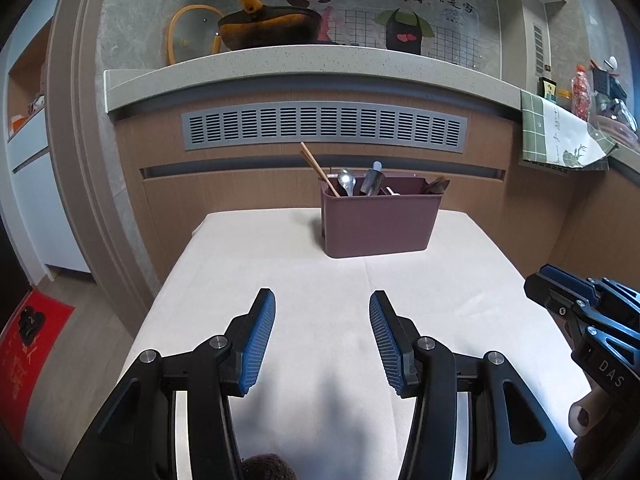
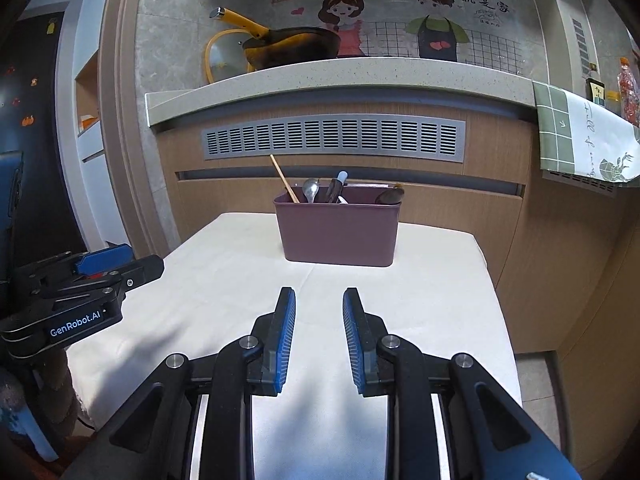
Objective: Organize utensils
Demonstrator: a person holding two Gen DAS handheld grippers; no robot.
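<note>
A: The left gripper (image 1: 322, 308) is hanging released over the white cloth, jaws spread wide and nothing between them. The right gripper (image 2: 319, 308) is hovering empty too, its jaws parted but closer together.

B: And where is the utensil holder (image 1: 380, 220) sitting?

A: At twelve o'clock from both grippers, well apart from them, toward the far edge of the table (image 1: 240, 264). Chopsticks (image 1: 318, 168) are leaning out toward eleven o'clock; a metal spoon (image 1: 346, 181) is standing just beside them, and a dark-handled tool (image 1: 373, 180) is poking up near the middle. Something dark is resting at the holder's right end, though I cannot tell what it is.

B: So which step is in hand?

A: I am judging it to be either the very start or the finish: every utensil I can see is standing in the holder, and none is lying loose on the cloth.

B: What is the next move calling for?

A: If sorting remains, a long forward reach to twelve o'clock, and a narrow pinch on one slim handle without tipping its neighbours.
</note>
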